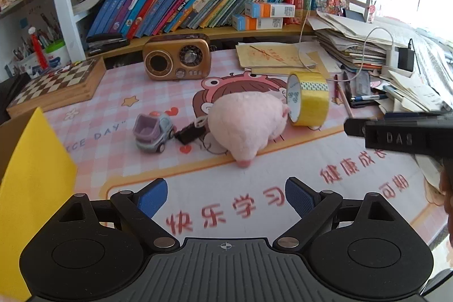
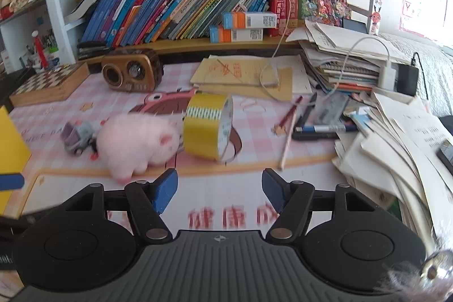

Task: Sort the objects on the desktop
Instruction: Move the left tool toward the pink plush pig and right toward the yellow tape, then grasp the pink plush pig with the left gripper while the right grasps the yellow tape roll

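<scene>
1. We are bringing both tools in over the desk mat (image 1: 283, 160). The left gripper (image 1: 226, 196) is standing wide apart with nothing between its blue pads; the right gripper (image 2: 219, 190) is partly spread and also carrying nothing.
2. The nearest loose things are clustered mid-mat: the pink plush (image 1: 246, 120), the yellow tape roll (image 2: 208, 125) just beside it, and the toy truck (image 1: 153, 132) with a small black clip (image 1: 188, 133) on the plush's far side.
3. We are judging the tape roll as the right tool's likely target — we should be lining the pads across its width, not its diameter.
4. The roll is standing on its rim, hole axis lying level, open face showing toward the right in the right wrist view.
5. The plush is lying long-axis slanting toward us — it will squash, so we should be gripping mid-body.
</scene>
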Motion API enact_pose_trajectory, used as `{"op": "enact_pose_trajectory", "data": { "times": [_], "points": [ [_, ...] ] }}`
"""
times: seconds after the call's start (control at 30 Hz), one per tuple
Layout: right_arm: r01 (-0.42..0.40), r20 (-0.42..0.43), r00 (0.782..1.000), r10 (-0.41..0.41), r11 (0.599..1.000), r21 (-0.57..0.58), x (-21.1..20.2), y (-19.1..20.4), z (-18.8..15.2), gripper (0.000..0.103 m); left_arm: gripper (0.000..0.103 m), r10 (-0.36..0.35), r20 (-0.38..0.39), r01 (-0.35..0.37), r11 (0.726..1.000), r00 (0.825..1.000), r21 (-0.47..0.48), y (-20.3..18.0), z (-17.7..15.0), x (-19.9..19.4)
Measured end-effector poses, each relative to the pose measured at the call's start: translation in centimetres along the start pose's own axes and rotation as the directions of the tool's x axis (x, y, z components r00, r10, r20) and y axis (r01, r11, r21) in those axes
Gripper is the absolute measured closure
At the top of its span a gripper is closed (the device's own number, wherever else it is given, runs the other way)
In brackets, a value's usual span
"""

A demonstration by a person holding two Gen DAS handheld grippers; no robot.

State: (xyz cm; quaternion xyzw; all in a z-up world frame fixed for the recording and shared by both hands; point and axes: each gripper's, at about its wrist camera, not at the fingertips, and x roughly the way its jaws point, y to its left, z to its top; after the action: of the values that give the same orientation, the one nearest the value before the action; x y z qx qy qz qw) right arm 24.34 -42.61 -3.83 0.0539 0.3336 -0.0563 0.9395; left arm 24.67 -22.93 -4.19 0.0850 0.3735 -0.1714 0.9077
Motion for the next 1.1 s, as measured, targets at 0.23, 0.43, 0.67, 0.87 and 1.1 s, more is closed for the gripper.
{"op": "enact_pose_trajectory", "data": {
  "times": [0.23, 0.43, 0.67, 0.87, 1.1],
  "points": [
    [0.013, 0.021, 1.0, -0.012, 0.999, -0.035, 4.0, 0.2, 2.9, 0.036, 0.01, 0.003, -0.013, -0.003, 1.0, 1.0, 0.004, -0.2, 1.7, 2.4],
    [-0.002, 0.006, 1.0, 0.002, 0.999, -0.048, 7.0, 1.1, 4.4, 0.036, 0.01, 0.011, -0.003, -0.011, 1.0, 1.0, 0.012, -0.3, 2.6, 3.5],
    [0.032, -0.013, 0.999, -0.033, 0.996, -0.082, 9.0, 2.3, 4.4, 0.038, 0.01, 0.005, -0.001, -0.005, 1.0, 1.0, 0.026, -0.2, 3.3, 4.7],
    [0.037, -0.016, 0.999, -0.039, 0.994, -0.101, 8.8, 0.9, 4.1, 0.045, 0.01, -0.015, 0.02, 0.014, 0.999, 1.0, 0.041, -0.8, 4.1, 6.5],
    [0.009, -0.037, 0.999, -0.012, 0.996, -0.086, 8.6, -0.8, 4.1, 0.063, 0.01, -0.035, 0.042, 0.03, 0.993, 0.998, 0.115, -2.5, 5.5, 8.4]
  ]
}}
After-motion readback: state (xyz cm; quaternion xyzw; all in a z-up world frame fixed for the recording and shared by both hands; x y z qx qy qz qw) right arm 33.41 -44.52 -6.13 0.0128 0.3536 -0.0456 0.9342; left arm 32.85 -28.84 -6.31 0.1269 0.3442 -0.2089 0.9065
